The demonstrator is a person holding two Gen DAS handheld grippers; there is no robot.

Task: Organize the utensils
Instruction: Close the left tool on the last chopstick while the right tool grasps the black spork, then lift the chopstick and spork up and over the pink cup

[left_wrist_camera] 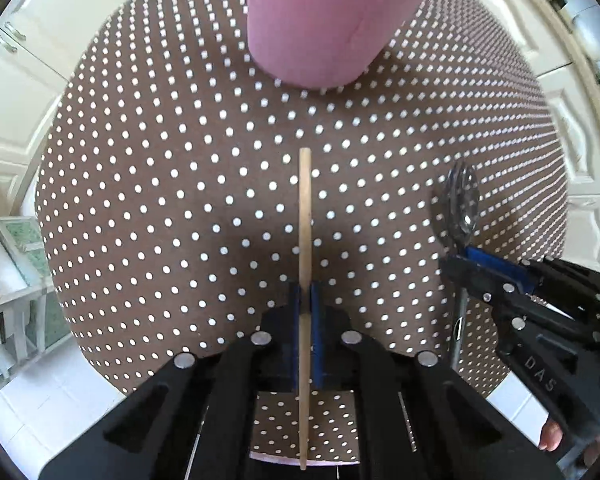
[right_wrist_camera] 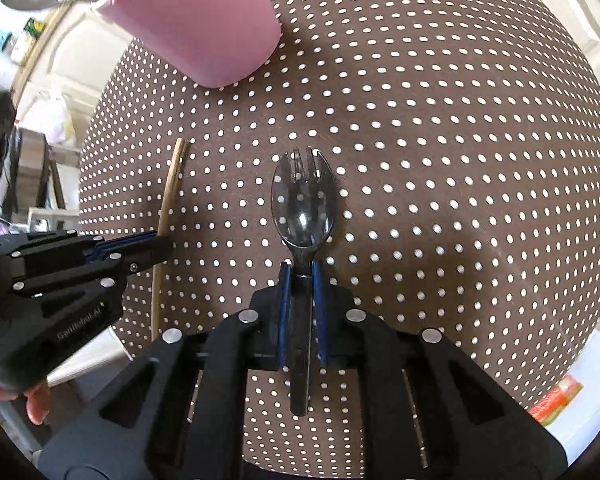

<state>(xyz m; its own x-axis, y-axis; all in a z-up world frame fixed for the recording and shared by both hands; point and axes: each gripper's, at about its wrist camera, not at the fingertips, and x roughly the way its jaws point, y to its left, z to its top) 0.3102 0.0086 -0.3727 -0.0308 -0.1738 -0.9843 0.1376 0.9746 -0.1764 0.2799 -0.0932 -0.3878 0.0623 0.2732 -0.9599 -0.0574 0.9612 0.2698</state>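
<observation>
A thin wooden chopstick (left_wrist_camera: pixel 305 216) runs straight ahead between the pads of my left gripper (left_wrist_camera: pixel 305 300), which is shut on it. In the right wrist view the same chopstick (right_wrist_camera: pixel 170 184) sticks out past the left gripper (right_wrist_camera: pixel 158 246) at the left. My right gripper (right_wrist_camera: pixel 300 276) is shut on the neck of a dark, see-through plastic spork (right_wrist_camera: pixel 304 204), bowl and tines pointing away. From the left wrist view the spork (left_wrist_camera: pixel 460 200) and right gripper (left_wrist_camera: pixel 462 258) sit to the right. A pink cup (left_wrist_camera: pixel 324 20) (right_wrist_camera: pixel 196 20) stands beyond both on the brown white-dotted round table (left_wrist_camera: pixel 160 200) (right_wrist_camera: pixel 460 200).
White panelled cabinet doors (left_wrist_camera: pixel 32 92) surround the table. A glass-and-metal shelf unit (left_wrist_camera: pixel 16 280) stands low at the left, and an orange packet (right_wrist_camera: pixel 556 400) lies on the pale floor by the table's right edge. A person's fingers (right_wrist_camera: pixel 36 404) hold the left gripper.
</observation>
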